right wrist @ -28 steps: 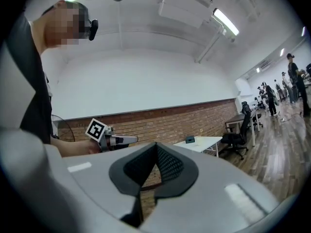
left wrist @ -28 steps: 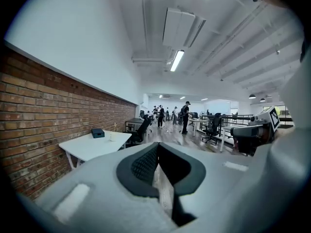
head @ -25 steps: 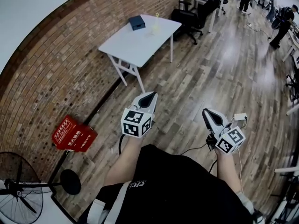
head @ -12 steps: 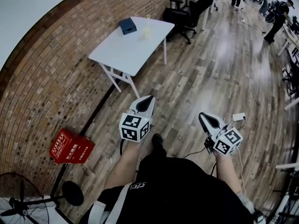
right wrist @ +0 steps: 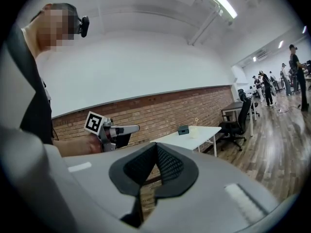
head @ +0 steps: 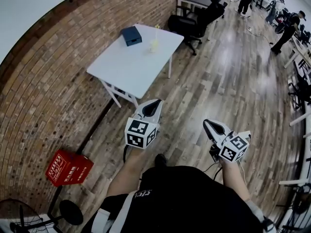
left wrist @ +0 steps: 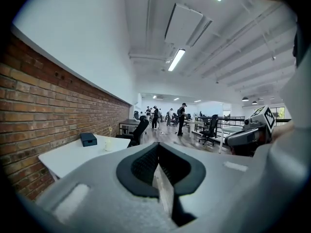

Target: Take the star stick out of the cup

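A pale cup (head: 154, 45) with a thin star stick (head: 156, 28) standing in it sits on a white table (head: 127, 64) by the brick wall, far ahead of both grippers. In the left gripper view the cup (left wrist: 109, 144) is small, at the left. The right gripper view shows the cup (right wrist: 194, 129) on the table's far end. My left gripper (head: 154, 103) and right gripper (head: 207, 124) are held at waist height over the wooden floor, both shut and empty, well short of the table.
A dark blue box (head: 131, 35) lies on the table near the cup. Black office chairs (head: 194, 23) and a dark desk stand behind the table. A red case (head: 68, 167) lies on the floor by the wall. People stand at the far end of the room.
The table with the cup has come nearer and lower in the head view as the person walks toward it. Both grippers stay shut and keep their pose.
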The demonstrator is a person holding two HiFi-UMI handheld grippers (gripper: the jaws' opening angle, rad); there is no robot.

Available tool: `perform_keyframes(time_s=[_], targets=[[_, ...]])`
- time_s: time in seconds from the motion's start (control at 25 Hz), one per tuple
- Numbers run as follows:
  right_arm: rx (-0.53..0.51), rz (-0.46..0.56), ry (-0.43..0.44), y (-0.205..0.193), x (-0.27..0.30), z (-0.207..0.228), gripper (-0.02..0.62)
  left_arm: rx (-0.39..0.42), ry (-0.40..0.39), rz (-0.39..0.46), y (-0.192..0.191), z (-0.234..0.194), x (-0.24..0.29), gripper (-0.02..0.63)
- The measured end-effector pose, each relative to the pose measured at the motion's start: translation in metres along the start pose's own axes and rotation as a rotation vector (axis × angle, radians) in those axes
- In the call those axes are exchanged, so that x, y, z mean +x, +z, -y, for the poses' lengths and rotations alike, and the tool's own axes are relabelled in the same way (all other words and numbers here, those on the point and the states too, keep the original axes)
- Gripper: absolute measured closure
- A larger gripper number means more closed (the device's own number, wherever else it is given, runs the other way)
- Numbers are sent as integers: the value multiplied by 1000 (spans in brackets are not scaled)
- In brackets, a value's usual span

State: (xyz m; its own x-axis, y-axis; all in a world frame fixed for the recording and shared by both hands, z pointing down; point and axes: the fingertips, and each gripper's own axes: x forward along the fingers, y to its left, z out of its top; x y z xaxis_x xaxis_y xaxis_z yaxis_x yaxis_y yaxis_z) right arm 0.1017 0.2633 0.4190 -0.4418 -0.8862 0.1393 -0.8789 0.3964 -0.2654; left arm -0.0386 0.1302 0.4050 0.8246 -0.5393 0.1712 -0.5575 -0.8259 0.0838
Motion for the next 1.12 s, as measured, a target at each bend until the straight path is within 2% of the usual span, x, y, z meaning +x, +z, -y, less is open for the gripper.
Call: perform_keyframes(time_s=[0.24,0.4,0.64,0.92,1.12], targets=[[10,-29,-6,8,72,17,595,-41,35,1,-2,-70,8,600],[28,-30,21,10,117,12,595,-51,46,-11,-3,-106,12,600],[54,-62,55,1,154,5,595,-69,66,-3,1,-141,14,599],[75,-61,61,11,192,21,595,-62,73,-2,8,-173,29,600],[56,-108,93,10,220,30,595,-80,105,-3,0,-200,43,599]])
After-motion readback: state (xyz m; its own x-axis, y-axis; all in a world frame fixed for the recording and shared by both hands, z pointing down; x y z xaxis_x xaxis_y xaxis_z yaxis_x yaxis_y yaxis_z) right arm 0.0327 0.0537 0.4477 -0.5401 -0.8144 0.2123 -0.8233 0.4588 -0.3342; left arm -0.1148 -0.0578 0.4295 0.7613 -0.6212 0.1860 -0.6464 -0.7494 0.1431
